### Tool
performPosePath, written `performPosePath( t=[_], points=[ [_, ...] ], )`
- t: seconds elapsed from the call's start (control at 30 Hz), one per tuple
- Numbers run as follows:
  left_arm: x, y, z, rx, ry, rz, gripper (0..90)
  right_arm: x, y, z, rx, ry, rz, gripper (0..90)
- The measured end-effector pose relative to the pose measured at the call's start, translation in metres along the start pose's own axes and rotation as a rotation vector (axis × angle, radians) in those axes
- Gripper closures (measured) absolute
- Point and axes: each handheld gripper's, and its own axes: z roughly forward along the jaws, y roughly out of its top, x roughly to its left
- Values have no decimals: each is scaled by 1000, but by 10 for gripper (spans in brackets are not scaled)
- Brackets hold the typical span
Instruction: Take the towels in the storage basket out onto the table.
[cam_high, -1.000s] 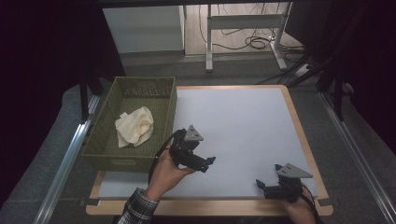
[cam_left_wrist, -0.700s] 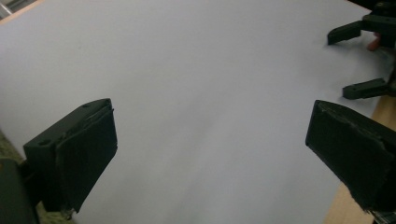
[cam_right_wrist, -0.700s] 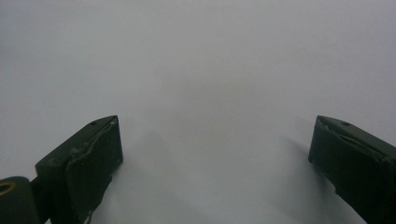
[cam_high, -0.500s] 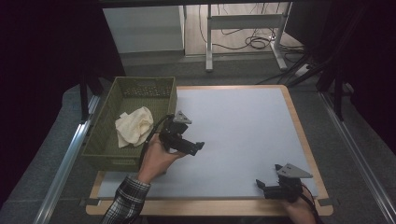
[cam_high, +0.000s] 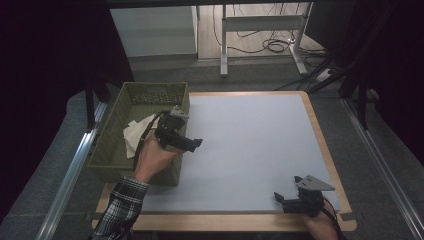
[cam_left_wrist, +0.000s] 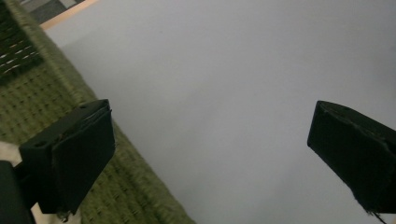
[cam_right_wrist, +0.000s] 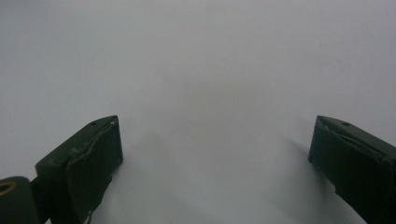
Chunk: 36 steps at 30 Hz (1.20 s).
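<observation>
A green woven basket (cam_high: 150, 87) stands on the table's left side with a crumpled white cloth (cam_high: 132, 136) in it. My left gripper (cam_high: 194, 144) hovers over the basket's right rim, jaws pointing right across the mat, open and empty. In the left gripper view the left gripper (cam_left_wrist: 212, 140) has the basket's woven rim (cam_left_wrist: 56, 93) under its left jaw and a sliver of cloth (cam_left_wrist: 5, 156) at the edge. Near the front right corner my right gripper (cam_high: 280, 200) rests low over the mat; the right gripper (cam_right_wrist: 215, 140) is open with nothing between its jaws.
A pale mat (cam_high: 250, 135) covers the table inside a wooden border (cam_high: 320, 135). Metal rails (cam_high: 70, 165) run along both sides of the table. Behind it are a white cabinet (cam_high: 155, 30), a desk frame (cam_high: 260, 22) and floor cables (cam_high: 272, 47).
My left gripper has moved left and away from the front of the mat to above the basket's right rim. The right gripper has stayed put.
</observation>
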Motion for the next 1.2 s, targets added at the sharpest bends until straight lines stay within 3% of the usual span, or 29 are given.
performPosePath(
  t=[0.57, 0.9, 1.2],
  points=[
    [62, -11, -13, 41, 89, -77, 20, 0, 0, 0, 0, 1, 0, 29],
    [97, -21, -5, 79, 141, -128, 21, 0, 0, 0, 0, 1, 0, 29],
    [125, -30, 7, 147, 185, -185, 26, 0, 0, 0, 0, 1, -1, 29]
  ],
)
